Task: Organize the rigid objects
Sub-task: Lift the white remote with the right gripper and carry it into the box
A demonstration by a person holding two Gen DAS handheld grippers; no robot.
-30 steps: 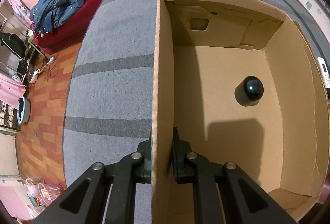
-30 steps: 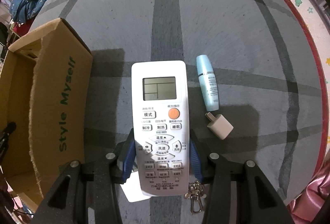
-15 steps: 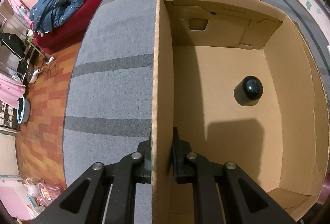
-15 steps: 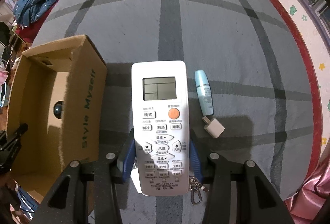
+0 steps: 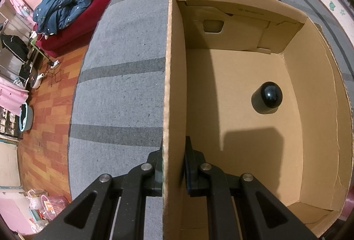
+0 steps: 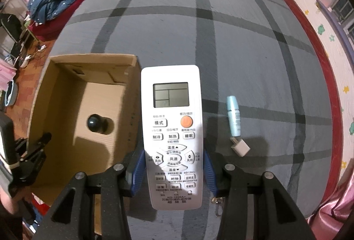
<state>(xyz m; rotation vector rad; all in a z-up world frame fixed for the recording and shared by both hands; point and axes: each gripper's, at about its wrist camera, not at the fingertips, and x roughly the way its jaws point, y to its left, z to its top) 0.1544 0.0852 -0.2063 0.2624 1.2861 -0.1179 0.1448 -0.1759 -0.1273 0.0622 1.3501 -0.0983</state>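
On the bed [image 6: 243,45], the cardboard box [image 6: 37,94] with a round-topped bottle [image 6: 95,123] inside lies left of the remote control [image 6: 171,129], while a small tube [image 6: 234,115] and charger plug [image 6: 240,147] lie right.

A wide bed [image 6: 221,45] fills the room's middle, spread with a grey cover crossed by darker grey stripes. Left of the bed stands a red sofa [image 5: 73,30] with a rumpled blue jacket [image 5: 64,8] heaped on it and white cables trailing off its near end. Between bed and sofa runs a floor of reddish wood planks [image 5: 42,120]. On that floor, further left of the bed, sits a pale blue basin [image 5: 26,116], and nearer the camera a pink basket [image 5: 54,201]. Right of the bed rises a white wall [image 6: 327,45] dotted with small green and yellow shapes, with a window [image 6: 341,10] set in it.
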